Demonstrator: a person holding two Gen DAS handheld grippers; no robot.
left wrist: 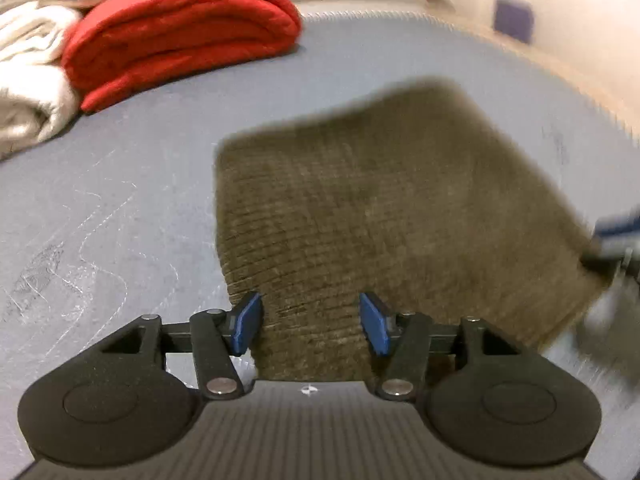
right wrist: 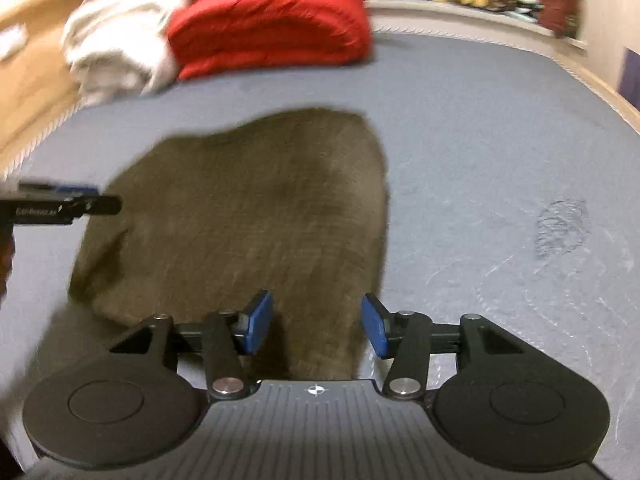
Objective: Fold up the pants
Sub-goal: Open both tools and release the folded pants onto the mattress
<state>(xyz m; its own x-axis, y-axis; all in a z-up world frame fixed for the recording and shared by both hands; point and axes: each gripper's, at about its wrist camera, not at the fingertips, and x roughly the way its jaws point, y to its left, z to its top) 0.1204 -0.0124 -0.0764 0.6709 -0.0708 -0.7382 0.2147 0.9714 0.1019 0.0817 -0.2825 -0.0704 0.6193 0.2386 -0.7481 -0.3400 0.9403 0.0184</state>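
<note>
Grey bed (left wrist: 120, 200), folded brown pants (left wrist: 380, 200) mid-frame.
Left gripper (left wrist: 311, 322) and right gripper (right wrist: 317, 322) spread, pants edge between jaws, untouched.

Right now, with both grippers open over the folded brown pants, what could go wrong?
1. The left gripper and right gripper both straddle the near edge of the pants; closing might pinch only the top layer and undo the fold.
2. Both views are blurred, so a grasp now could miss.
</note>
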